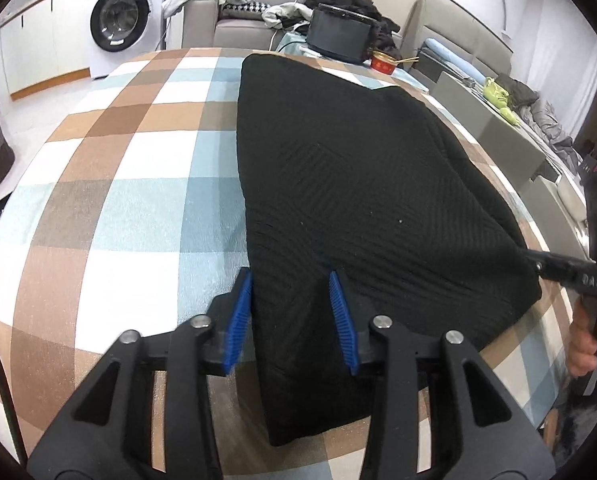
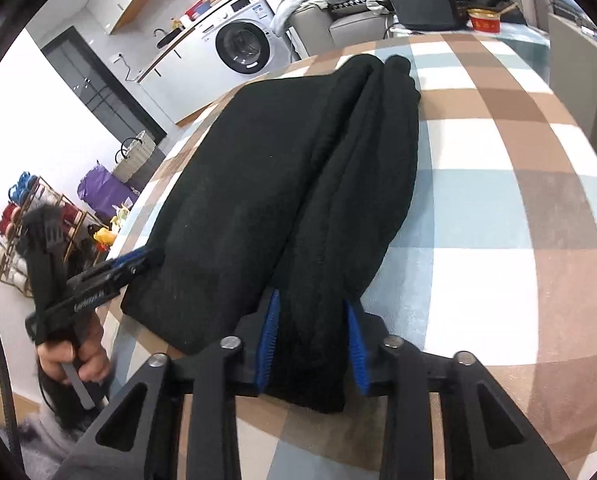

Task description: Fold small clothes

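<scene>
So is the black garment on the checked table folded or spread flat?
Folded. The black garment lies doubled lengthwise on the checked table, with a thick rolled layer along one side and a seam where the layers meet.

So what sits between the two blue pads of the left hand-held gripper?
A near corner of the black knit garment fills the gap of the left hand-held gripper; the left wrist view shows it.

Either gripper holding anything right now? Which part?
Both straddle the near edge of the black garment: left gripper at its near left corner, right gripper at its near right corner. Whether the pads actually pinch can't be told.
</scene>
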Motion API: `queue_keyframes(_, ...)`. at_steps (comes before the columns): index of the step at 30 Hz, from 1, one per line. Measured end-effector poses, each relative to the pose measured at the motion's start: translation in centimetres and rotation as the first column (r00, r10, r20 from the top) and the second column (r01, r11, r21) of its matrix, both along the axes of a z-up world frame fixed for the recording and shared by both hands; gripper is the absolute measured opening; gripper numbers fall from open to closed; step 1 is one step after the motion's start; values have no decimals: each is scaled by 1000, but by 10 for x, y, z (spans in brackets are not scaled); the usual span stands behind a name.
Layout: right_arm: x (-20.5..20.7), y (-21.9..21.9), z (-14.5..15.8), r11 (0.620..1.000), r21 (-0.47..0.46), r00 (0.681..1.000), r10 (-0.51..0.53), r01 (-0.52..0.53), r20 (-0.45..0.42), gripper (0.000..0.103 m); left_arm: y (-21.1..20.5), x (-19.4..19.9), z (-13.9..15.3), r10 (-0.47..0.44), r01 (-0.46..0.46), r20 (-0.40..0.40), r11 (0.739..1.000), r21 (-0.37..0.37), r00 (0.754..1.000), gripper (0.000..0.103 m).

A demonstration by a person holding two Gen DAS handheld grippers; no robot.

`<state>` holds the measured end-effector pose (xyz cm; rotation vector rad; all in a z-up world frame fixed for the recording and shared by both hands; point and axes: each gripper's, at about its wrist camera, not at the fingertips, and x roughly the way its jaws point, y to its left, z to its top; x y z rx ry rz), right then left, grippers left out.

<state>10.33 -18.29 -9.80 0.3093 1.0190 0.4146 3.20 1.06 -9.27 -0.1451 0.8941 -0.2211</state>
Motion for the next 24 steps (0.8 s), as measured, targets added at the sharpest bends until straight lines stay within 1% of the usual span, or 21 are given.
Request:
queue_keyframes(1, 1, 1, 0, 1000, -2, 1000, 0, 0, 2, 25, 0, 0, 0, -3, 3, 2, 1000, -5, 1000, 27)
queue_keyframes(2, 3, 3, 0, 1000, -3, 1000, 2, -2, 6, 23, 0, -1, 1, -5, 5, 4, 1000, -9, 1000, 25)
queue_keyframes(6, 9, 7, 0, 1000, -3, 1000, -7, 7, 9, 22, 3, 7, 1, 19, -19, -1, 1000, -22, 1000, 24)
queue_keyframes(13, 16, 15, 3, 999, -43, 999, -22, 23, 33, 22, 10, 19, 2, 43, -44, -16, 998, -44, 999, 25)
queue_keyframes(14, 14, 15, 4, 998, -55, 999, -19, 21, 39, 26, 11, 18, 3, 46, -47, -17, 998, -39, 999, 32)
queue_keyframes(15, 11, 15, 7, 997, -78, 998, -19, 23, 53, 29, 12, 17, 3, 45, -46, -19, 999, -27, 999, 35)
queue_keyframes(16, 7, 15, 10, 994, -105, 997, -23, 30, 68, 37, 12, 15, 4, 48, -48, -16, 999, -13, 999, 42)
queue_keyframes(17, 4, 15, 13, 992, -125, 996, -27, 38, 85, 47, 13, 11, 6, 54, -54, -3, 999, -3, 999, 47)
queue_keyframes(18, 0, 14, 17, 988, -144, 993, -31, 47, 112, 50, 14, 6, 8, 57, -57, 15, 998, -2, 998, 50)
queue_keyframes(19, -6, 13, 23, 987, -151, 989, -32, 54, 142, 56, 15, 1, 11, 55, -55, 36, 998, 0, 998, 59)
queue_keyframes(20, -13, 12, 28, 987, -149, 985, -28, 54, 171, 68, 15, -5, 16, 53, -53, 64, 999, 3, 997, 68)
queue_keyframes(21, -19, 12, 33, 987, -148, 980, -25, 55, 197, 75, 15, -11, 20, 53, -54, 93, 998, 10, 994, 74)
queue_keyframes(22, -26, 12, 40, 988, -145, 973, -20, 54, 228, 87, 14, -17, 25, 53, -57, 127, 998, 23, 990, 84)
queue_keyframes(23, -32, 13, 45, 988, -143, 966, -12, 51, 259, 94, 13, -24, 30, 48, -55, 170, 998, 38, 984, 86)
queue_keyframes(24, -39, 16, 50, 989, -146, 957, 4, 39, 289, 100, 13, -29, 34, 43, -53, 201, 997, 48, 979, 87)
